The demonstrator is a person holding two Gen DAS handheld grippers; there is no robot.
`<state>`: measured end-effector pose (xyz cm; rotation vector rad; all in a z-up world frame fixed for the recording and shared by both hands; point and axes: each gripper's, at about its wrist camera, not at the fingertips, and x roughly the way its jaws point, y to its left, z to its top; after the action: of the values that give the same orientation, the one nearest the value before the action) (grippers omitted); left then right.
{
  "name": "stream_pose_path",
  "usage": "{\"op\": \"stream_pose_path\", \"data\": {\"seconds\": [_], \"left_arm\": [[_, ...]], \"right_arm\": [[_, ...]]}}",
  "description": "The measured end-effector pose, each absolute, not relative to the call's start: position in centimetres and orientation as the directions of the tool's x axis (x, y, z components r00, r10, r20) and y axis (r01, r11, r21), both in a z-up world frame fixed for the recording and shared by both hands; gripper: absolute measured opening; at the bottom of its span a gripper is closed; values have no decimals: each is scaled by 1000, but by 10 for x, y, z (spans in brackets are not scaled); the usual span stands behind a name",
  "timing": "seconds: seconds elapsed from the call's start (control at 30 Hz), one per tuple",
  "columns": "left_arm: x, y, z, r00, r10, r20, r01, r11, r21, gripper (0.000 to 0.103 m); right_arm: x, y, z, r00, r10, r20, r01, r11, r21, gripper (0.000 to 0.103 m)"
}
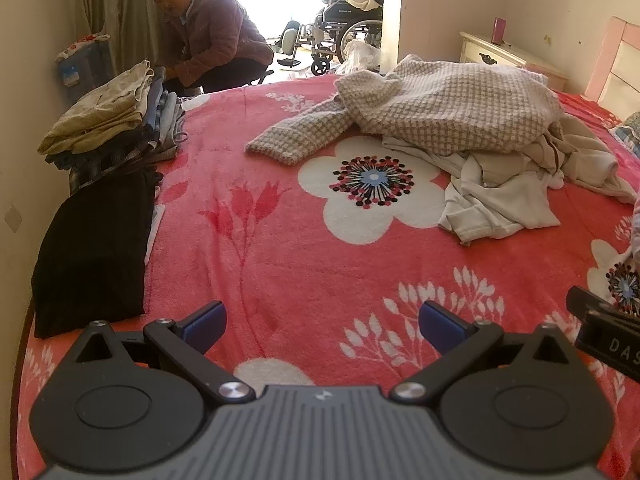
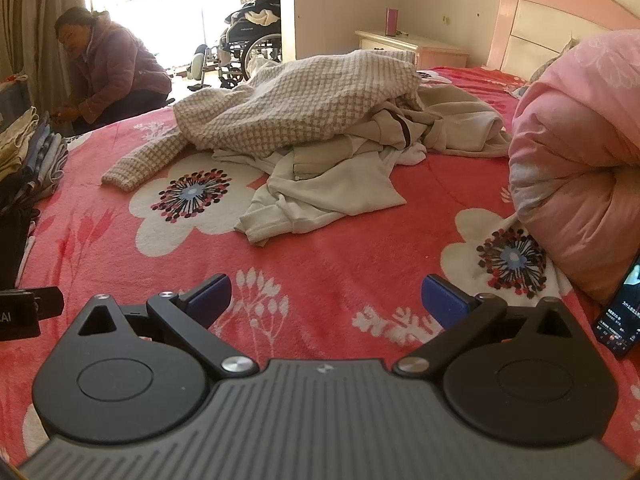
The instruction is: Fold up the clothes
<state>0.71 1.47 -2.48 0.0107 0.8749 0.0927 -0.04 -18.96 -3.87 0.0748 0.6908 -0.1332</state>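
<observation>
A loose heap of unfolded clothes lies on the red flowered blanket (image 1: 304, 264): a checked knit sweater (image 1: 452, 100) on top, cream and white garments (image 1: 500, 192) under and in front of it. The right wrist view shows the same sweater (image 2: 304, 100) and white garments (image 2: 332, 192). Folded clothes form a stack (image 1: 116, 120) at the left edge, with a folded black garment (image 1: 92, 248) nearer. My left gripper (image 1: 322, 326) is open above bare blanket, holding nothing. My right gripper (image 2: 326, 300) is open too, short of the heap.
A person (image 1: 216, 36) crouches beyond the bed's far left corner, near a wheelchair (image 1: 348, 28). A rolled pink quilt (image 2: 580, 152) and a phone (image 2: 620, 312) lie at the right. A nightstand (image 2: 412, 48) and pink headboard (image 2: 560, 16) stand behind.
</observation>
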Motion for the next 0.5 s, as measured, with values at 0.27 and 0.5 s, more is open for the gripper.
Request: {"op": "stream_pose_path", "data": {"seconds": [0.27, 0.5], "left_arm": [[7, 14, -25, 641, 81, -763, -67, 997, 50, 103], [8, 9, -26, 658, 57, -751, -41, 998, 40, 103]], "right_arm": [[0, -188, -38, 764, -101, -638, 149, 989, 21, 102], [0, -188, -39, 763, -105, -637, 152, 988, 19, 102]]}}
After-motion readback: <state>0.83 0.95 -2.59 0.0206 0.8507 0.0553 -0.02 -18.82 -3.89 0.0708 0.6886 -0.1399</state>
